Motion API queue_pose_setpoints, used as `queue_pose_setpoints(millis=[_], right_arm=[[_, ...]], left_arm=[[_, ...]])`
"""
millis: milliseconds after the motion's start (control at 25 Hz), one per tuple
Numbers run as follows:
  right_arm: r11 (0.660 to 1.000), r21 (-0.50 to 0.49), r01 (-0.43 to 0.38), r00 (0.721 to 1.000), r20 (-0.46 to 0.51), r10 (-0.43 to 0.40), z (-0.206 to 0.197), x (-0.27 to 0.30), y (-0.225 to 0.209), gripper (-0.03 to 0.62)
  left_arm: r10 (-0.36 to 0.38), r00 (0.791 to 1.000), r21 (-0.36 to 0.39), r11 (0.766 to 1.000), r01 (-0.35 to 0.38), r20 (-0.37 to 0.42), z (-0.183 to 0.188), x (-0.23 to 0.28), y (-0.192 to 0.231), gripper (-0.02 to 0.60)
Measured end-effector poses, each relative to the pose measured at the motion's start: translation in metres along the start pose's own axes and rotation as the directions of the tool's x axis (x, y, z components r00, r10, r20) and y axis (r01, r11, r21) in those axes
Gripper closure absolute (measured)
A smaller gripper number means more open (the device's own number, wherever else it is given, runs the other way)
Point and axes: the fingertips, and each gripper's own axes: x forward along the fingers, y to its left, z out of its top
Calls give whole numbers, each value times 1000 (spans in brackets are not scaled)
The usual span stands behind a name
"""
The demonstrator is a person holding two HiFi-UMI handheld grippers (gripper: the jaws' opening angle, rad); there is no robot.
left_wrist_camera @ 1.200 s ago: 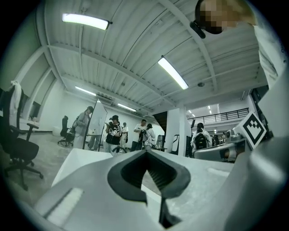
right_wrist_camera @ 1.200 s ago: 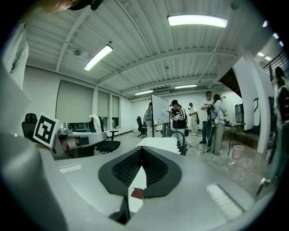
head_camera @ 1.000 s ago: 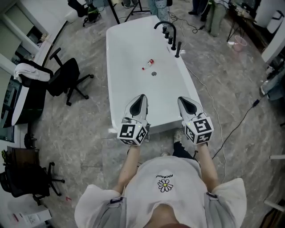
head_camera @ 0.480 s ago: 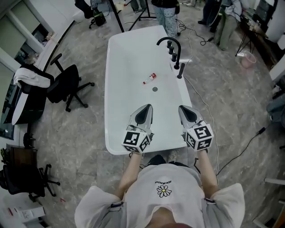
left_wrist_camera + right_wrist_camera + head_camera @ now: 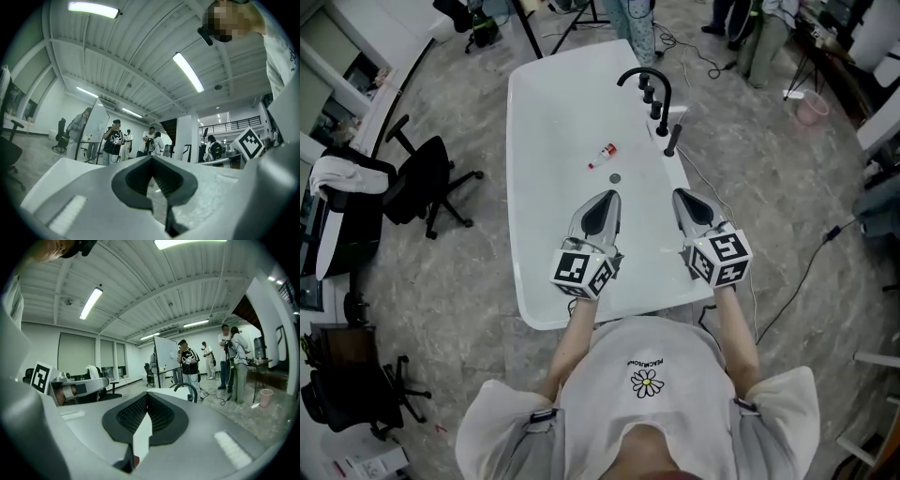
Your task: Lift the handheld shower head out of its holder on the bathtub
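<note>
head view: l gripper (image 5: 604, 196) over tub (image 5: 553, 122)

1. A bottle (image 5: 602, 156) lay in the bathtub (image 5: 548, 112), just beyond the drain (image 5: 615, 177).
2. The faucet (image 5: 666, 103) and shower head (image 5: 673, 141) stood on the right rim (shower head nearer).
3. A chair (image 5: 422, 183) stood left of the tub.

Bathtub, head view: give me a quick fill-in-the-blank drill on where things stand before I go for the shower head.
1. The handheld shower head stands upright on the ____ rim of the bathtub, beside the black faucet.
2. The small bottle lying in the tub has a ____ cap.
3. The left gripper and the right gripper both have their jaws ____, with nothing between them.

Missing words: right; red; shut
</note>
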Motion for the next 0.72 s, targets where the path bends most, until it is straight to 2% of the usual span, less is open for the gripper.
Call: queue_pose_setpoints(millis=[80,240,320,360,440,560,720], right_arm=[[1000,1,6,1000,4,-6,6,7,-11,568],[999,-39,19,1000,-15,-20,7,26,-35,523],[999,-17,44,999,-14,-44,0,40,-56,519],[999,2,52,998,-29,-52,-10,48,-67,517],[998,21,58,994,-92,-56,-43,70,-90,474],[997,-5,78,981,-178,-77,-94,117,-133,433],[989,-33,144,961,-235,-148,-154,174,-190,407]], left_arm=[[-8,1000,-17,1000,8,-8,-3,9,2,581],[-8,998,-40,999,5,-58,-26,25,9,581],[-15,996,-51,999,11,-93,-40,31,11,581],[-23,993,-56,998,16,-117,-50,31,10,581],[-38,985,-68,997,27,-165,-71,32,7,581],[-57,975,-77,996,41,-215,-107,48,15,581],[-60,974,-74,996,45,-219,-153,80,40,581]])
